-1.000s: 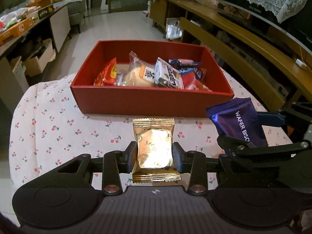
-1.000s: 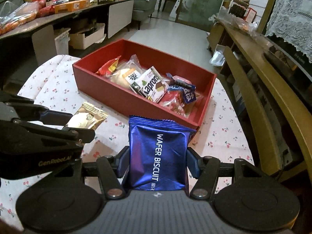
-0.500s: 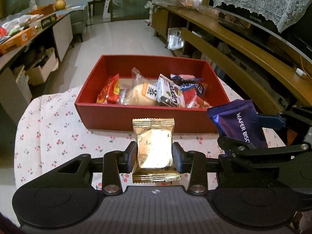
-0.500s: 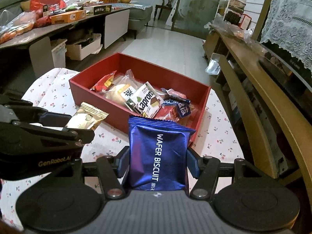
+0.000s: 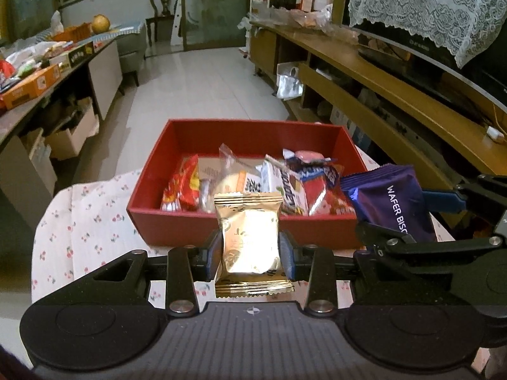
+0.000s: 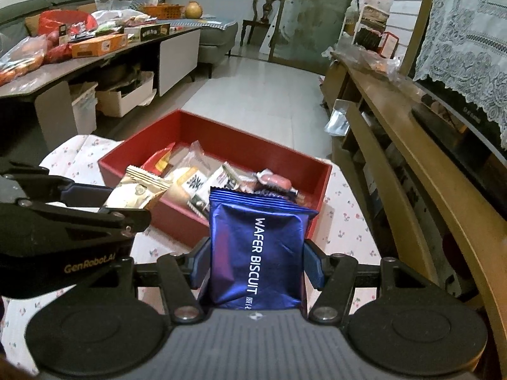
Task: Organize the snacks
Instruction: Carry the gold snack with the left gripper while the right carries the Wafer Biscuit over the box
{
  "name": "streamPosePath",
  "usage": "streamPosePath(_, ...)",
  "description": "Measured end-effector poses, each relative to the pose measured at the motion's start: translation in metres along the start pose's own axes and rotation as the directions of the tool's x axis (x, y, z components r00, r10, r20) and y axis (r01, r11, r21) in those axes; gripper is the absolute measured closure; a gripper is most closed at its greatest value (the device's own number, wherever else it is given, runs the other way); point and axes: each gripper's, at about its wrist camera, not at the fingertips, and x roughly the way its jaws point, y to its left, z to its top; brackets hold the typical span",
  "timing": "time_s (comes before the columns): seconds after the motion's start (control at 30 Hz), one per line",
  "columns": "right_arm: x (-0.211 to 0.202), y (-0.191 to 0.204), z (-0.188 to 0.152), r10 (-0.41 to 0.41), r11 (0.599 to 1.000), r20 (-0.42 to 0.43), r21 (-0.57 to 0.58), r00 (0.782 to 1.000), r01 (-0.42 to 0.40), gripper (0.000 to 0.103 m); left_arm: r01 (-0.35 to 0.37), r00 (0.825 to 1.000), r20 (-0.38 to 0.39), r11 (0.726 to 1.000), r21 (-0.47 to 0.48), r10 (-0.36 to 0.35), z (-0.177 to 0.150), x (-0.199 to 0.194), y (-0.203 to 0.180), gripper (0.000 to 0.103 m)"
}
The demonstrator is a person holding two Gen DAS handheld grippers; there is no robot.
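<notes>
My left gripper [image 5: 250,253] is shut on a gold snack packet [image 5: 248,237], held upright just in front of the near wall of the red box [image 5: 190,228]. My right gripper [image 6: 257,256] is shut on a blue wafer biscuit packet [image 6: 256,247], also raised before the red box [image 6: 177,224]. Several snack packets [image 5: 285,183] lie inside the box. From the left wrist view the blue packet [image 5: 393,202] hangs at the right; from the right wrist view the gold packet [image 6: 136,186] hangs at the left.
The box stands on a table with a cherry-print cloth [image 5: 88,221]. A long wooden bench [image 5: 396,95] runs along the right. A low side table [image 6: 95,53] loaded with goods stands at the left, with tiled floor [image 5: 202,85] beyond.
Both grippers have risen with their packets, so the box looks lower and farther, and more of the room beyond it shows. The grips are unchanged.
</notes>
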Motion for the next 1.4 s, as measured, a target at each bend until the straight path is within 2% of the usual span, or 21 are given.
streamPosePath(0.33, 0.021, -0.012, 0.027, 0.002, 0.998, 0.013, 0.055, 1.000, -0.003, 0.026, -0.024, 0.999, 0.043, 1.000, 0.007, 0.024, 0.028, 0.016, 0.004, 0.058)
streamPosePath(0.7, 0.073, -0.026, 0.054, 0.032, 0.994, -0.018, 0.107, 0.999, -0.030, 0.026, -0.049, 0.998, 0.042, 0.999, 0.002, 0.049, 0.054, 0.059, 0.016, 0.058)
streamPosePath(1.07, 0.118, -0.023, 0.061, 0.051, 0.992, -0.071, 0.118, 0.996, -0.042, 0.026, -0.056, 0.998, -0.007, 0.998, -0.031, 0.055, 0.058, 0.095, 0.032, 0.058)
streamPosePath(1.4, 0.138, -0.022, 0.065, 0.058, 0.992, -0.082, 0.120, 0.995, -0.048, 0.026, -0.061, 0.998, -0.017, 0.997, -0.040, 0.061, 0.058, 0.110, 0.039, 0.057)
